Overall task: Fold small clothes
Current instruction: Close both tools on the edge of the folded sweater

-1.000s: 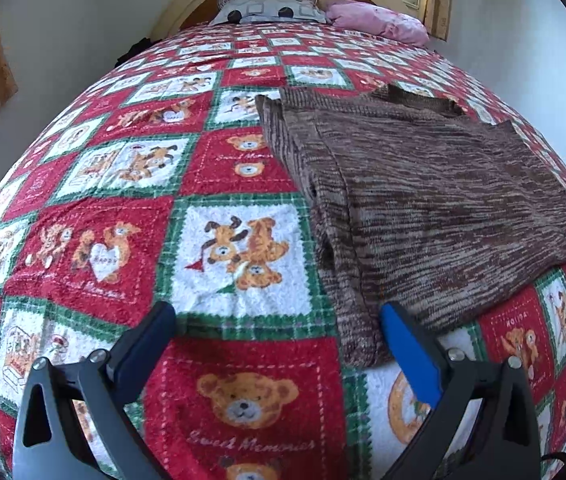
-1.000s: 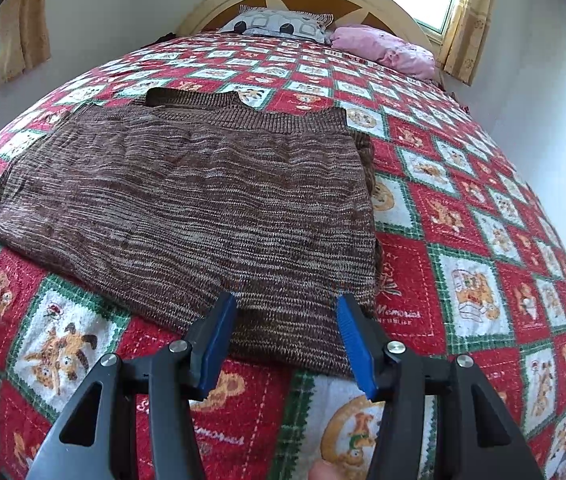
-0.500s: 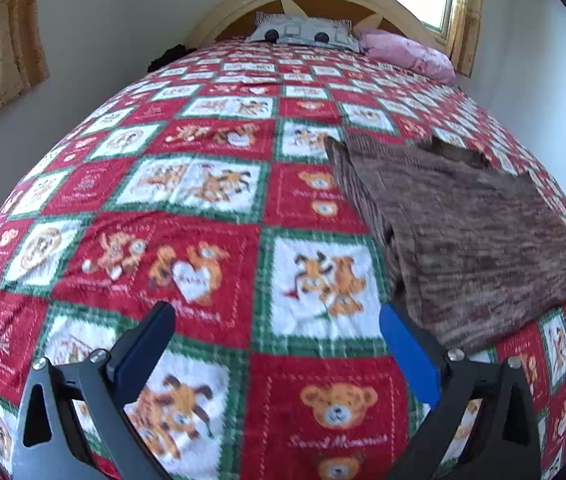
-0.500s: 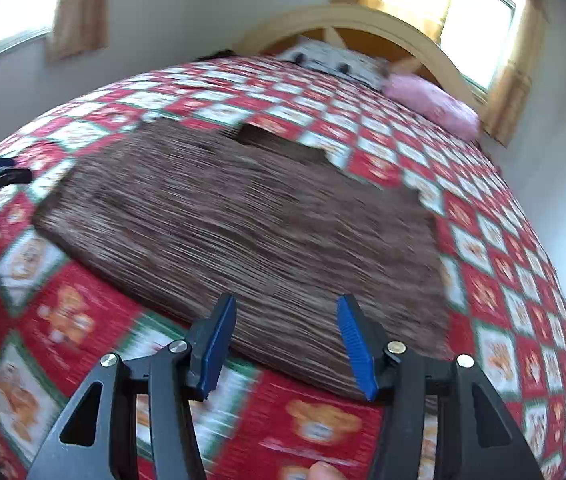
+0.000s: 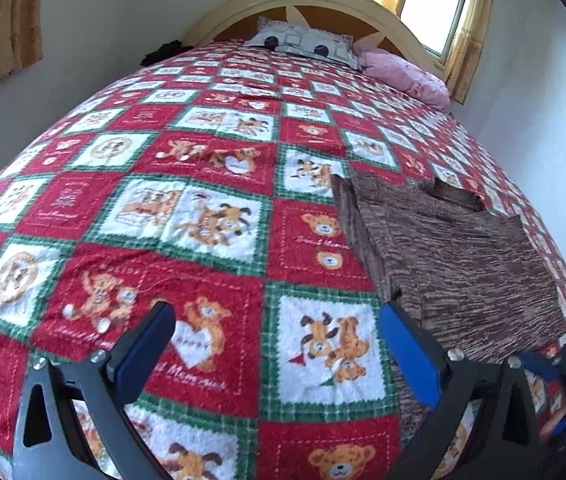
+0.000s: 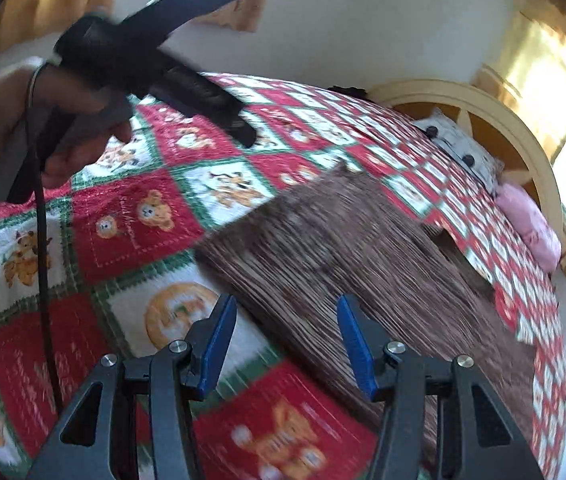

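A folded brown knit sweater [image 5: 455, 264] lies flat on the bed's red, green and white teddy-bear quilt [image 5: 187, 216]; it also shows, blurred, in the right wrist view [image 6: 347, 256]. My left gripper [image 5: 279, 348] is open and empty above the quilt, left of the sweater. My right gripper [image 6: 287, 340] is open and empty above the sweater's near edge. The left tool and the hand holding it [image 6: 83, 92] show at the upper left of the right wrist view.
A curved wooden headboard [image 5: 315, 4], a patterned pillow [image 5: 303, 42] and a pink pillow [image 5: 407, 78] are at the far end of the bed. White walls, curtains [image 5: 7, 36] and a window [image 5: 431, 4] surround it. A black cable [image 6: 45, 280] hangs from the left tool.
Both grippers have lifted and pulled back from the sweater. The left view has swung left over bare quilt. The right view has turned left, bringing the left hand and tool into sight.
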Action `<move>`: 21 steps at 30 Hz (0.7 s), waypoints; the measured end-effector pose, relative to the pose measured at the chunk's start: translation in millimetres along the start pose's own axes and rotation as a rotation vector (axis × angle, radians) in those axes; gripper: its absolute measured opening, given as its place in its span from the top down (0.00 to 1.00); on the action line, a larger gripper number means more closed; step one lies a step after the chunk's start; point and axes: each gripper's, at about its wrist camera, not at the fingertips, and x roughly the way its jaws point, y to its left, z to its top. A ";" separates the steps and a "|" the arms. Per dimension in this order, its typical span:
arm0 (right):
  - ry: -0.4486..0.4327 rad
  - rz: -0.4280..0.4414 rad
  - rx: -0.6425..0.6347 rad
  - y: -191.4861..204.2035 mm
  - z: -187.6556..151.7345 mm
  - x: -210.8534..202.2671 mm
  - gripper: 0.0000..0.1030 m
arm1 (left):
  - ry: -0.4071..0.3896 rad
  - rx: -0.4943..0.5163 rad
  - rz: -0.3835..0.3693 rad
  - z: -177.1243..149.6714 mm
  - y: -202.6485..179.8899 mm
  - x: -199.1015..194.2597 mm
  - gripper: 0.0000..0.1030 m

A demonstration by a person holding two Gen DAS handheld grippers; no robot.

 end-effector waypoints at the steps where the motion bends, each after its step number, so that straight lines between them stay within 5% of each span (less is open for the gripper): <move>1: 0.006 0.004 -0.008 4.2 3.2 5.3 0.48 | 0.005 -0.001 -0.018 2.3 -0.6 2.7 0.00; 16: 0.028 0.060 0.080 1.9 20.1 37.1 0.49 | 0.104 -0.006 -0.131 30.5 -21.4 65.9 0.00; 21: 0.023 0.092 0.067 5.4 20.9 37.9 0.68 | 0.096 0.018 -0.134 36.4 -27.2 74.5 0.00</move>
